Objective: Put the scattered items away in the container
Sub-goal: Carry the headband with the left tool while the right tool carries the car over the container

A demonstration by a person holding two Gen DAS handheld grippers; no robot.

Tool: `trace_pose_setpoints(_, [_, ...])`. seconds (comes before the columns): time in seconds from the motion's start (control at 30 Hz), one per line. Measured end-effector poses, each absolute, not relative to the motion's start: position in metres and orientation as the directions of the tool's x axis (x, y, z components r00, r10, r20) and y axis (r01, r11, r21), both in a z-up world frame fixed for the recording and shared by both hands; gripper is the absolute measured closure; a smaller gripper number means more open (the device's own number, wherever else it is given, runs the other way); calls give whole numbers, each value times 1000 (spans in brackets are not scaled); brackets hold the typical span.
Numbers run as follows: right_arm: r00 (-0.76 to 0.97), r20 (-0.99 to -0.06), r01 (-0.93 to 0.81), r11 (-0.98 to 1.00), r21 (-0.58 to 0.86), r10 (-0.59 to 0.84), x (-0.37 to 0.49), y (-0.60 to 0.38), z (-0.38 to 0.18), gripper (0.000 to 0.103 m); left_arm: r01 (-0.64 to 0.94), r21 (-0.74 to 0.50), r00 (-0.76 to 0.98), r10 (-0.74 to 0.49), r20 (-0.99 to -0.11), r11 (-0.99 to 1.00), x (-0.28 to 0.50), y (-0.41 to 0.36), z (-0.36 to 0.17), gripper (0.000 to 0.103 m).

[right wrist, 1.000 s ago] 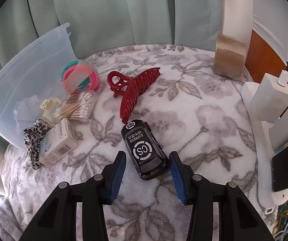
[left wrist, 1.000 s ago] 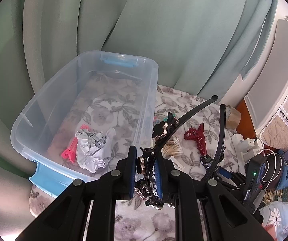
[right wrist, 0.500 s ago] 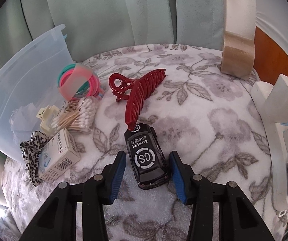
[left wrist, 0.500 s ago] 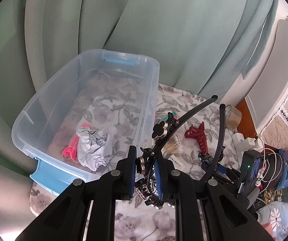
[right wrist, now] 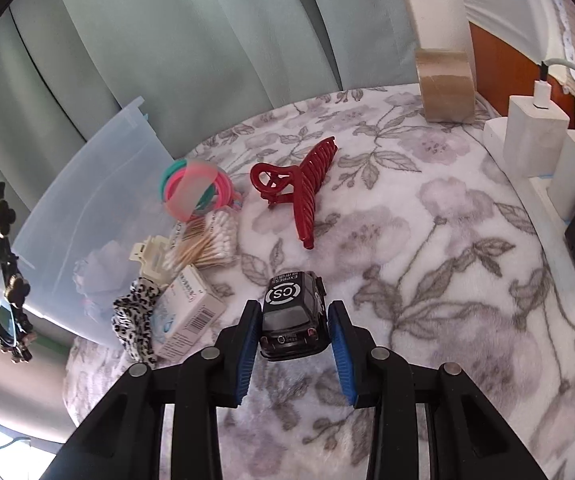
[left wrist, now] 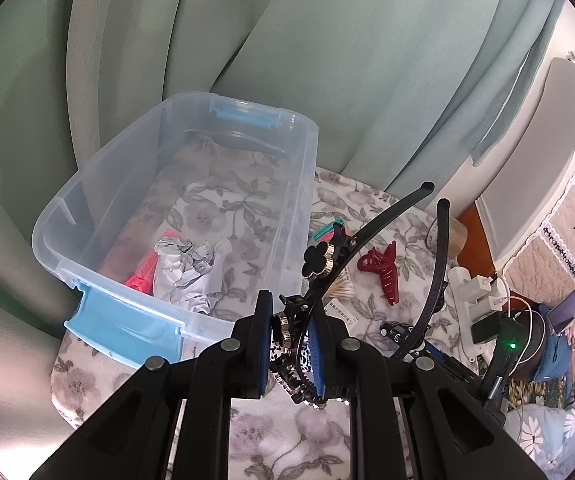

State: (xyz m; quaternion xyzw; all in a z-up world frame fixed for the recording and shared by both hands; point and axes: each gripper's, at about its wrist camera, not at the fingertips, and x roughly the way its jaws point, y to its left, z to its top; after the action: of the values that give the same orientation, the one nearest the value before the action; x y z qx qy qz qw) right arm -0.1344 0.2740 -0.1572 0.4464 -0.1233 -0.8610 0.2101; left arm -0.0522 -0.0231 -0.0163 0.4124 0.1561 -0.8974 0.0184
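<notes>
Right now my right gripper point(right wrist: 292, 330) is closing around the toy car point(right wrist: 293, 316) sitting between its pads; my left gripper point(left wrist: 289, 346) pinches the black headband point(left wrist: 371, 264), container point(left wrist: 307, 184) just ahead-left for dropping.

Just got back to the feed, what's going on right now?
The left gripper is shut on a black headband with clover charms, held up near the clear container, which already holds crumpled paper and a pink clip. The right gripper is closing around a black toy car on the floral cloth. The red claw clip and cotton swabs are not yet packed.
</notes>
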Motion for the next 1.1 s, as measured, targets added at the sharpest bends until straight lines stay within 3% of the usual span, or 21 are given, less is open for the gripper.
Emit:
trace_pose_setpoints(0.23, [-532,-657,191,-831,522,-535,-109,280,-139,66,147,-300,-691,119,-713,-943,-35,-26,-2,86])
trace_pose_setpoints(0.7, [-617,-585,213,-827,519,-527,-82,283,-76,66,145,-370,-785,121,-608,-918,-18,-41,41,86])
trace_pose_setpoints(1.1, [-736,-324,372,-755,540,-595,-70,253,55,66,220,-481,-887,31,-460,-849,-15,-73,96,86])
